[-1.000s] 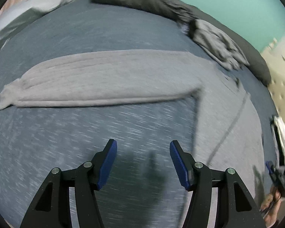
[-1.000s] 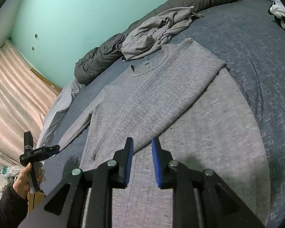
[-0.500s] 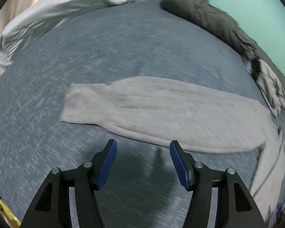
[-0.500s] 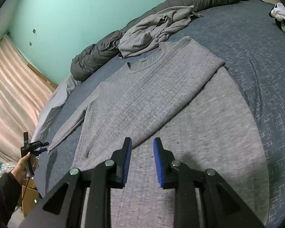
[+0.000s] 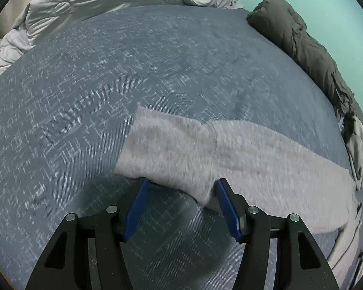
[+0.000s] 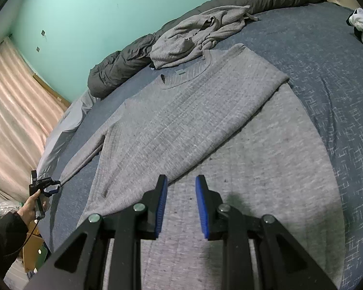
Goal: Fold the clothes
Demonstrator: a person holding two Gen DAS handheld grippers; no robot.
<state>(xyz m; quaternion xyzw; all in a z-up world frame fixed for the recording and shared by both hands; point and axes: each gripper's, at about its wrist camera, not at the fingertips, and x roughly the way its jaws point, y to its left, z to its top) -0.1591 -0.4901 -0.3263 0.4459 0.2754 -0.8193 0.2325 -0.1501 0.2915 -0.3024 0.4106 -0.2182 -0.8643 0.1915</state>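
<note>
A grey sweater [image 6: 193, 130] lies flat on the blue bedspread [image 6: 331, 77], right sleeve folded across.

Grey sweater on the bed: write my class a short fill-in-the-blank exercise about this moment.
1. The grey sweater lies flat on a ____ bedspread.
2. The left tool is at the end of the sweater's ____.
3. Nothing is between the ____ tool's pads.
4. The wall behind the bed is ____.

Missing words: blue; sleeve; right; green
</note>
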